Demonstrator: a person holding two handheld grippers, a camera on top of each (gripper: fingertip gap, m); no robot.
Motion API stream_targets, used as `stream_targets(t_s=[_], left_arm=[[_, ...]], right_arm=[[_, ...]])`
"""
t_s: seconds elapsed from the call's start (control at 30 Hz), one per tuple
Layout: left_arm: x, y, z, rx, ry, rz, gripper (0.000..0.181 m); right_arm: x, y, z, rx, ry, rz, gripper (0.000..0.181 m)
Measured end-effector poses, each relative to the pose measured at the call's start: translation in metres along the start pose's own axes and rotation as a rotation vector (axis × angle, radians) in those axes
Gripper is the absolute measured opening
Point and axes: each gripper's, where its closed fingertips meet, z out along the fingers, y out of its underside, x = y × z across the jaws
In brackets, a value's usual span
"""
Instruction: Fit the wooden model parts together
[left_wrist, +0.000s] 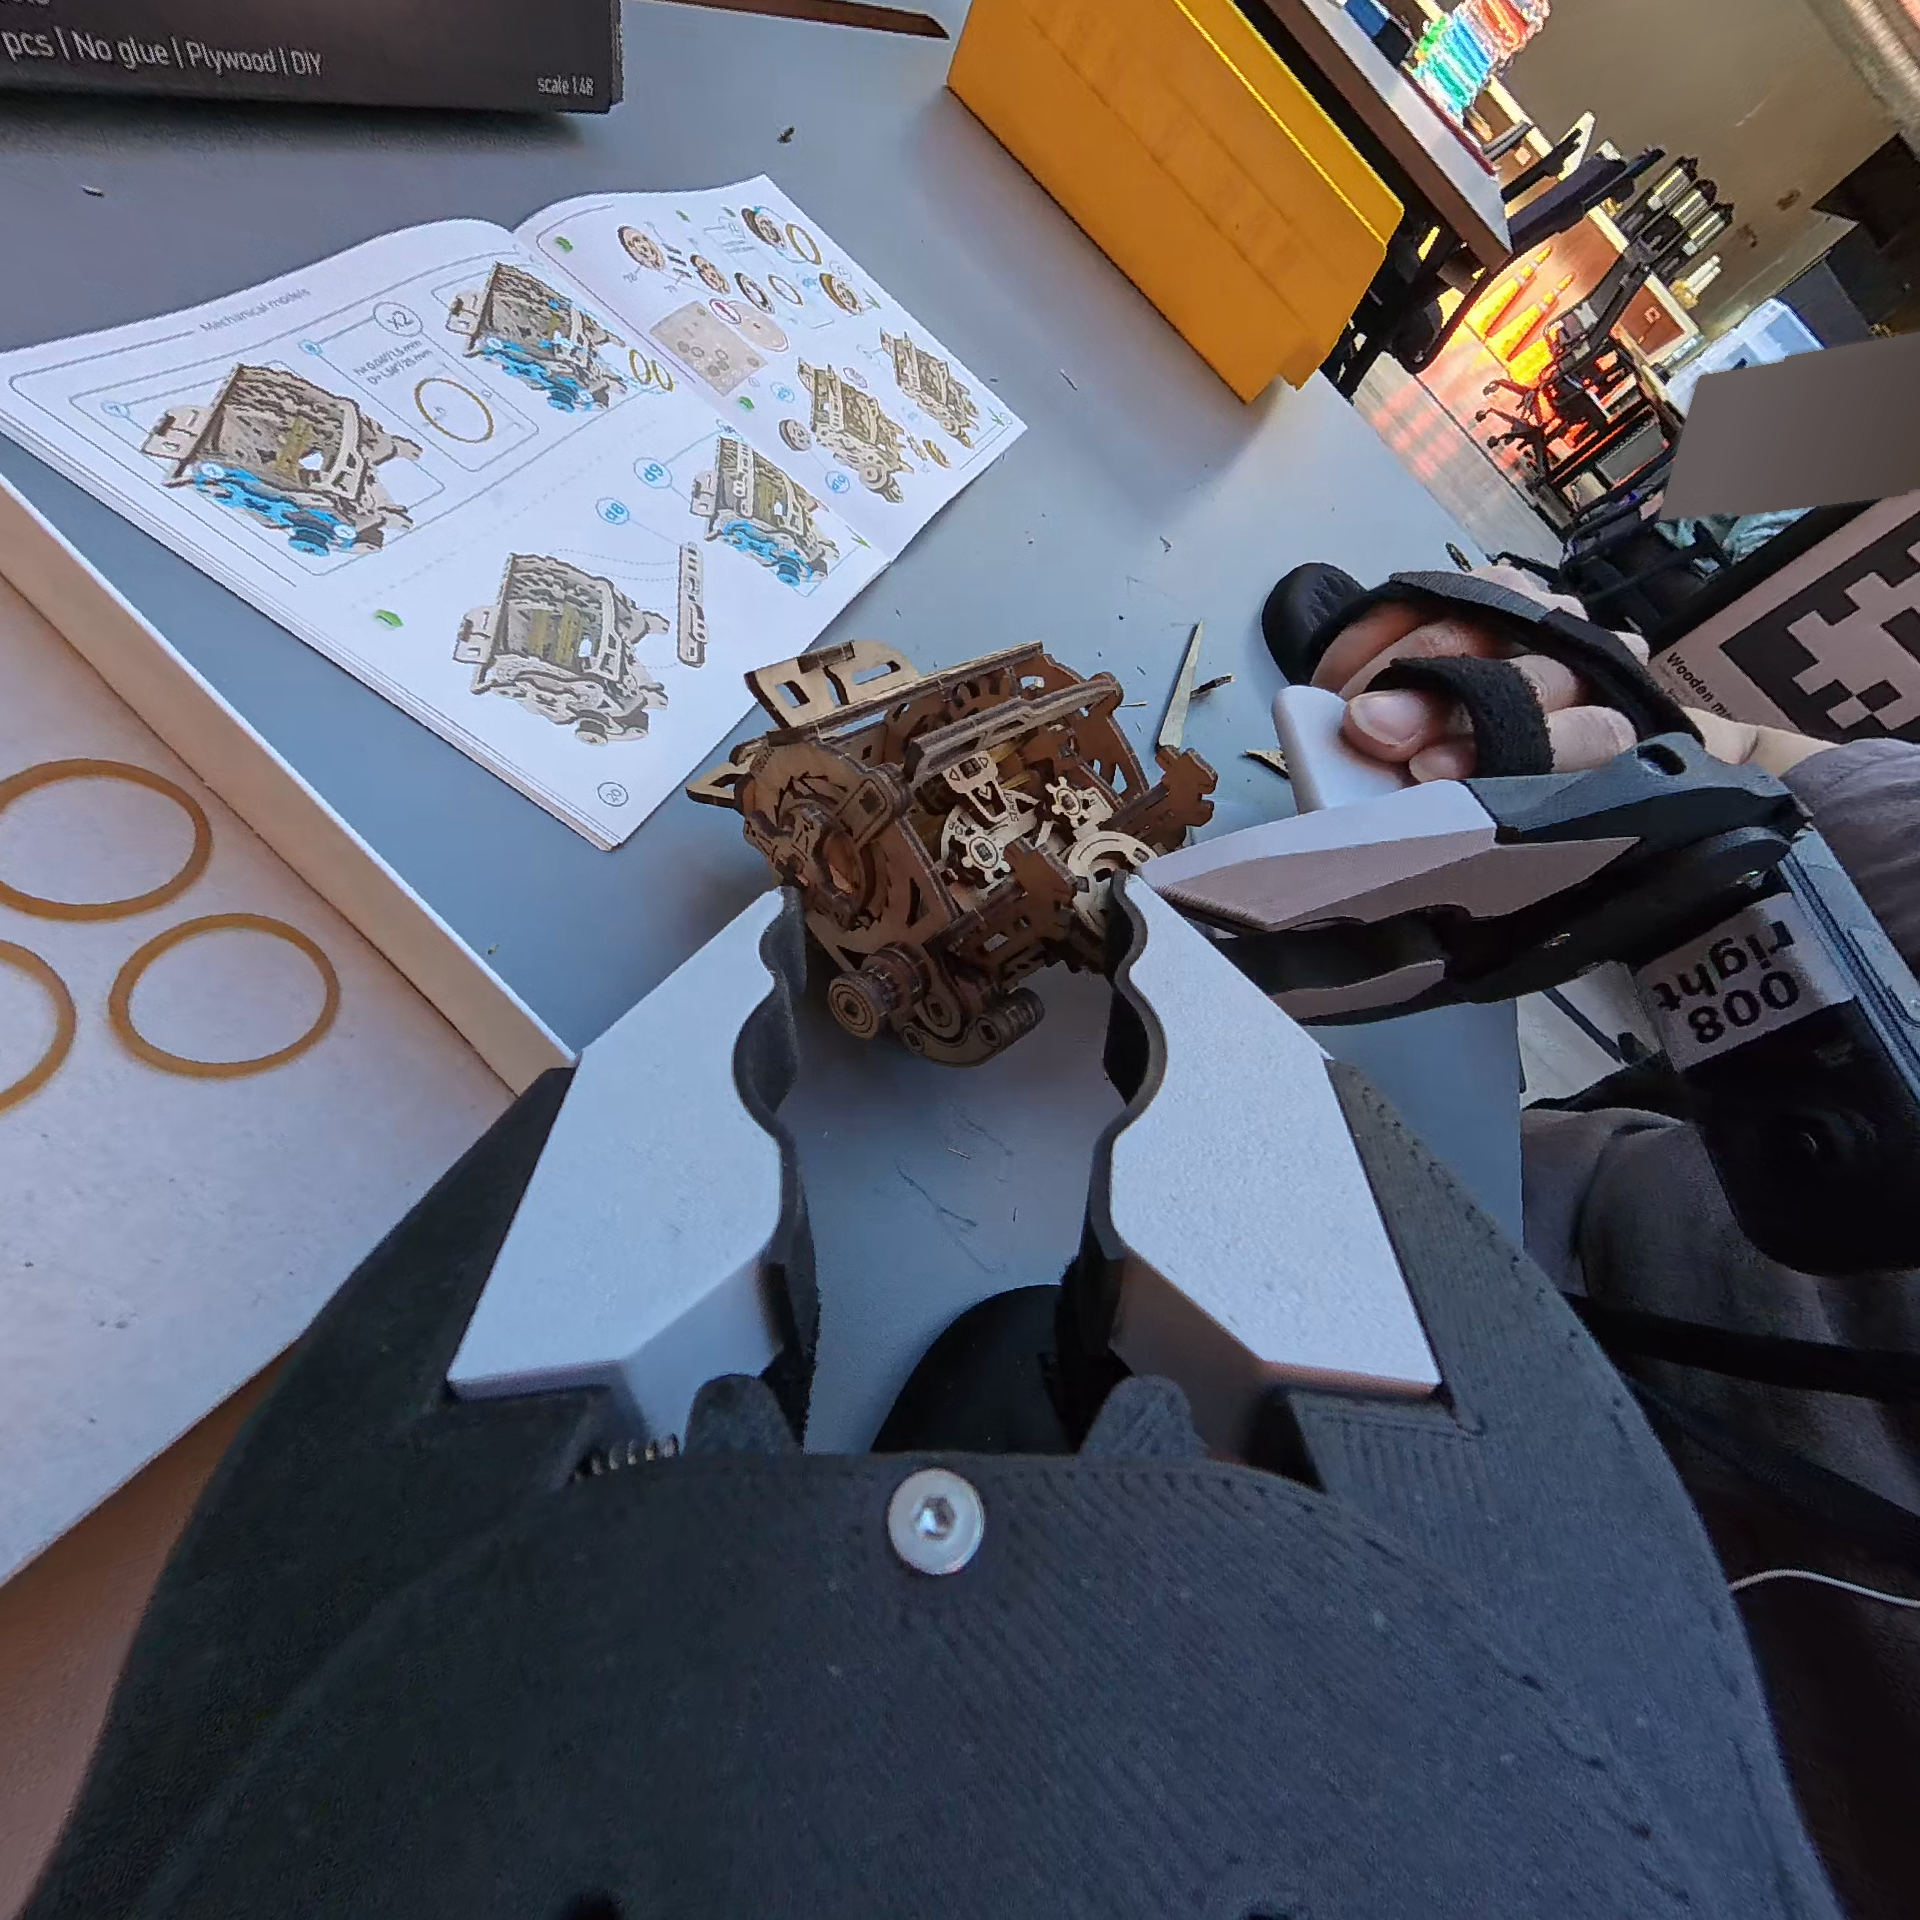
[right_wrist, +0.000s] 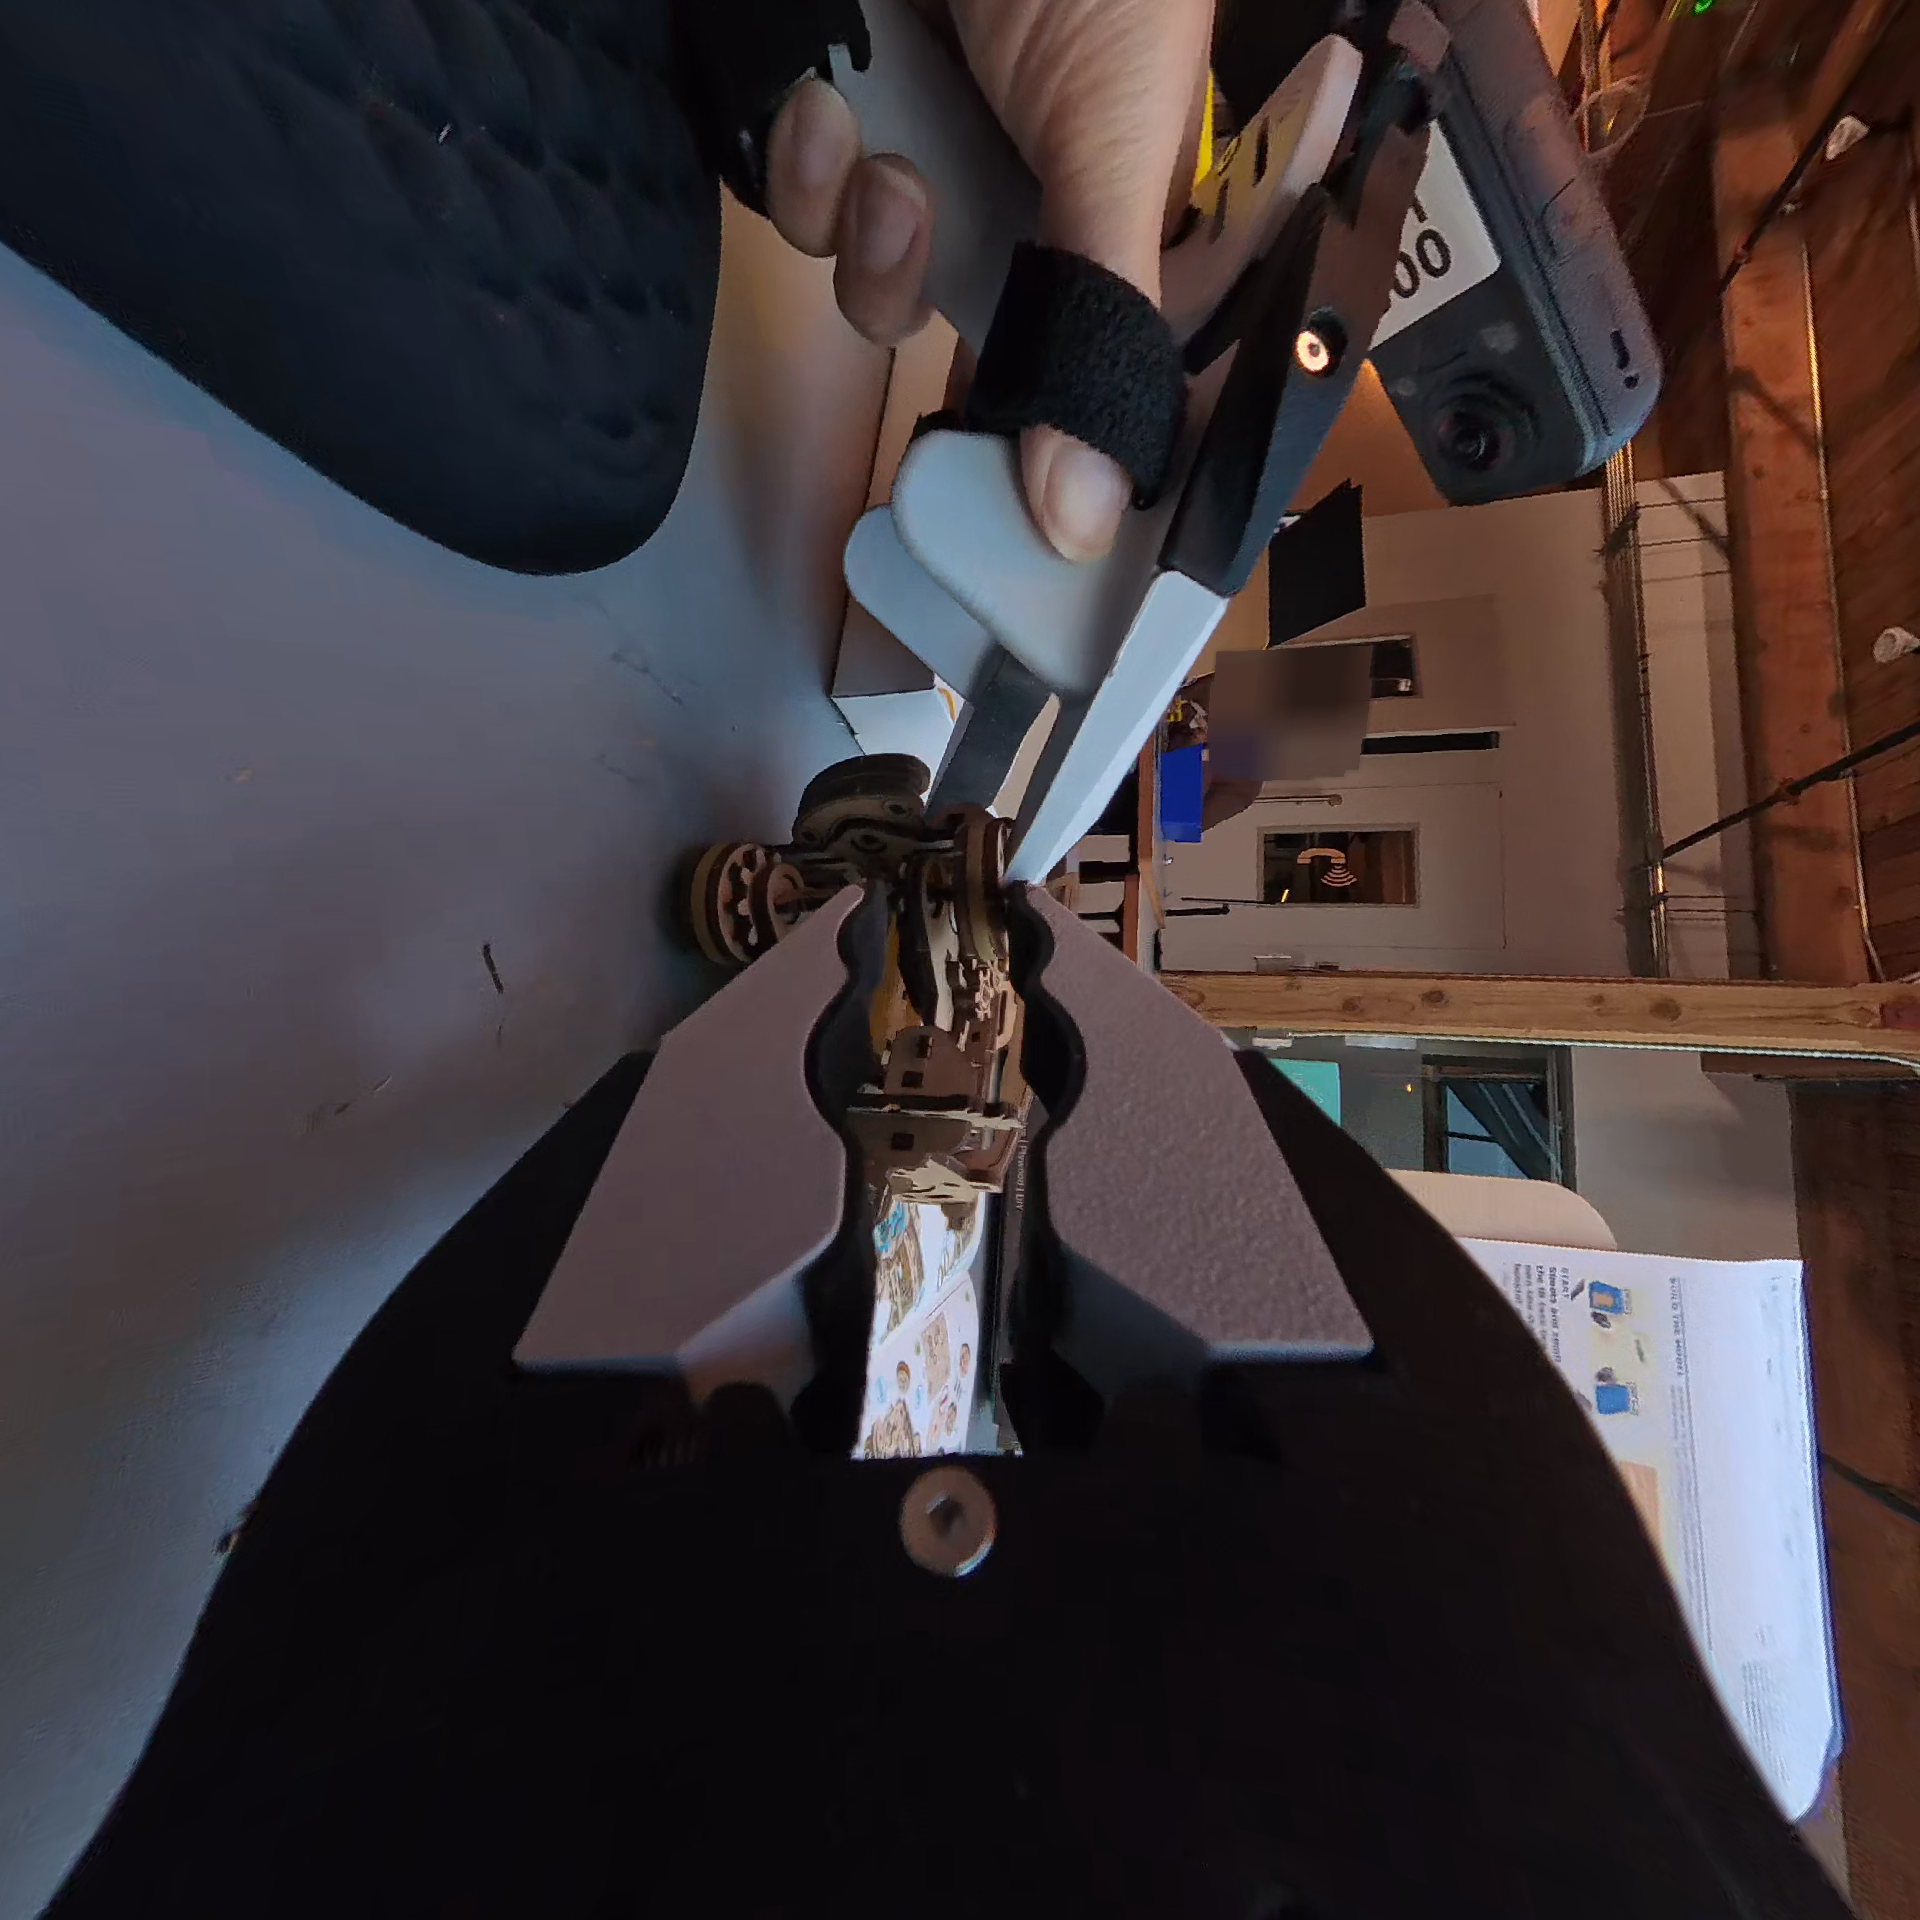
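The brown wooden model (left_wrist: 935, 831), a small geared vehicle body with wheels, stands on or just above the grey table (left_wrist: 1049, 499). My left gripper (left_wrist: 951, 914) has its two grey fingers closed against the model's left and right sides. My right gripper (left_wrist: 1226, 935) comes in from the right and its tips meet the model's right side. In the right wrist view the right gripper (right_wrist: 940, 914) is shut on a part of the model (right_wrist: 935, 1101) that fills its narrow gap. The left gripper (right_wrist: 982, 831) pinches the model from above there.
An open instruction booklet (left_wrist: 499, 416) lies behind the model. A yellow box (left_wrist: 1174, 177) and a dark box (left_wrist: 312, 52) stand at the back. Rubber bands (left_wrist: 223, 992) lie on a pale sheet at left. A wood sliver (left_wrist: 1184, 686) lies right of the model.
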Motion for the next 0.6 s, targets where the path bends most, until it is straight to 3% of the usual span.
stream_targets(t_s=[0.23,0.6], left_arm=[[-0.0004,-0.0023,-0.0005,0.01,-0.015,0.026,0.054],[0.0002,-0.0016,-0.0001,0.015,-0.023,0.035,0.055]], right_arm=[[0.0035,0.0009,0.0018,-0.051,0.018,0.097,0.019],[0.0055,0.0014,0.0016,-0.055,0.092,-0.011,0.013]])
